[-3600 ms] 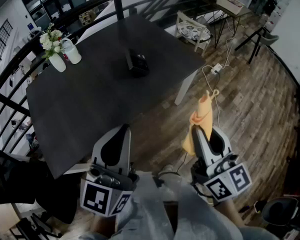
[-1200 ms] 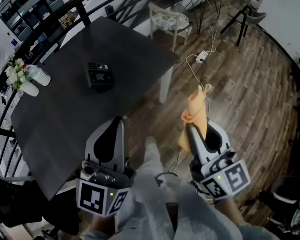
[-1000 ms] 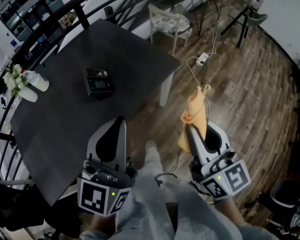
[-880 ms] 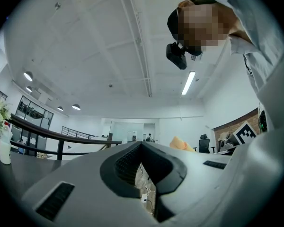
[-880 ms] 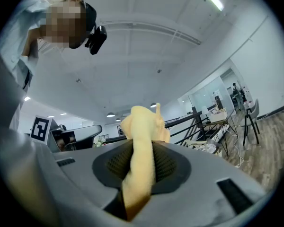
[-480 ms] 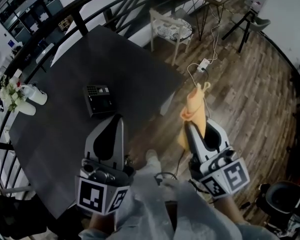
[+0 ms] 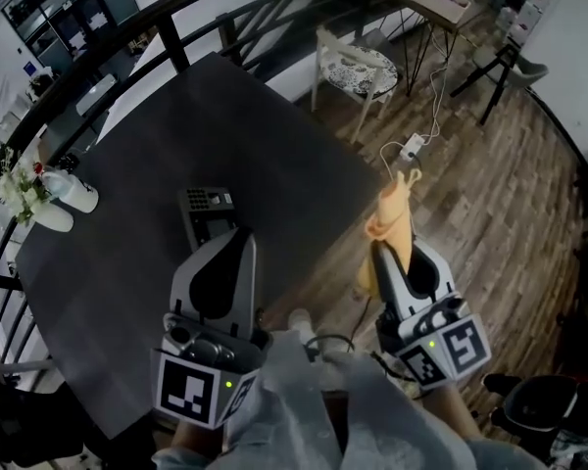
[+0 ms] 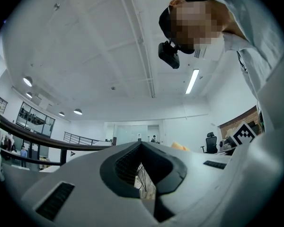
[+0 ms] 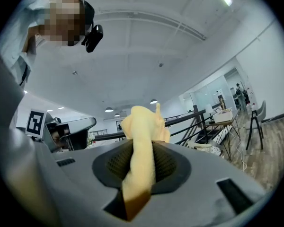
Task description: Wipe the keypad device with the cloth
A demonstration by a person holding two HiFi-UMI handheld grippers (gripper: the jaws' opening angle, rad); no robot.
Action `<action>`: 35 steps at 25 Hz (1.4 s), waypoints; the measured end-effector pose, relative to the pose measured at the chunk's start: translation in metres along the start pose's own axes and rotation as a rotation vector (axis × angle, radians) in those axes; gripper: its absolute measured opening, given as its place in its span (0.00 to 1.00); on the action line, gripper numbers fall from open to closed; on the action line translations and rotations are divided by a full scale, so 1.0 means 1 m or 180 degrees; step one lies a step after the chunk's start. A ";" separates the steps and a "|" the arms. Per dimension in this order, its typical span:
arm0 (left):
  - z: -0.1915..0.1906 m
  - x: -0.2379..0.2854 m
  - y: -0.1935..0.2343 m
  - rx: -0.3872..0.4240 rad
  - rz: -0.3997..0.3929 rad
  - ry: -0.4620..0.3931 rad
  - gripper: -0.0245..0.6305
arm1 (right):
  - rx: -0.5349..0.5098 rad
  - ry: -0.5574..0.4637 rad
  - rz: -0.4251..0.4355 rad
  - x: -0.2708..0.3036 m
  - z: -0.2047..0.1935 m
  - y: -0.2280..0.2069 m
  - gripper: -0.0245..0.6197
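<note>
The dark keypad device (image 7: 207,214) lies on the black table (image 7: 118,262), near its front right edge. My left gripper (image 7: 241,235) is shut and holds nothing; its tip sits just in front of the device's right side and covers its near corner. To the right, over the wooden floor, my right gripper (image 7: 384,250) is shut on a yellow cloth (image 7: 393,217) that sticks up past the fingers. In the right gripper view the cloth (image 9: 143,126) stands pinched between the jaws. The left gripper view shows only the closed jaws and the ceiling, not the device.
A vase of flowers (image 7: 22,186) and a white bottle (image 7: 79,197) stand at the table's left edge. A black railing (image 7: 167,37) runs behind the table. A white chair (image 7: 357,68) and a power strip with cables (image 7: 412,147) lie beyond the table's right corner.
The view has moved up to the table: the keypad device has come nearer and now lies just beyond my left gripper's tip. Both grippers keep their pose; the cloth stays held.
</note>
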State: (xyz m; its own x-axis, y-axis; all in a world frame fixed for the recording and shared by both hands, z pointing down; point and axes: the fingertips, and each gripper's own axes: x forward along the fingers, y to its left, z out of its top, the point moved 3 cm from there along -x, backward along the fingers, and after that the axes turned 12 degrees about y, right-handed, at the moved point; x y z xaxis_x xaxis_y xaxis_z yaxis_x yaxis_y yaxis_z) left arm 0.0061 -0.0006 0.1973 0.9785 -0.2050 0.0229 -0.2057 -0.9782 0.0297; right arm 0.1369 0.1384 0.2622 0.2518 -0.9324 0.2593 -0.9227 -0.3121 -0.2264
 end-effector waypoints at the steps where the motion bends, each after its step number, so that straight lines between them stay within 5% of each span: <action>1: -0.002 0.002 0.005 -0.0006 0.0019 0.0006 0.04 | 0.0001 0.0008 0.0010 0.006 0.000 0.000 0.19; 21: -0.010 -0.008 0.059 -0.0195 0.0603 0.0021 0.04 | -0.0050 0.0155 0.0277 0.065 0.007 0.000 0.19; 35: -0.020 -0.015 0.086 -0.0297 0.1731 0.0107 0.04 | -0.0665 0.0508 0.1483 0.160 0.017 0.016 0.19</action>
State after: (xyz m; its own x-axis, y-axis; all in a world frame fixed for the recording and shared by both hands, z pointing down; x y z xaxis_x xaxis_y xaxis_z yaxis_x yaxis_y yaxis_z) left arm -0.0267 -0.0811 0.2195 0.7300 -0.6773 0.0914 -0.6834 -0.7240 0.0932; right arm 0.1669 -0.0188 0.2840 -0.2309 -0.9191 0.3191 -0.9687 0.1865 -0.1640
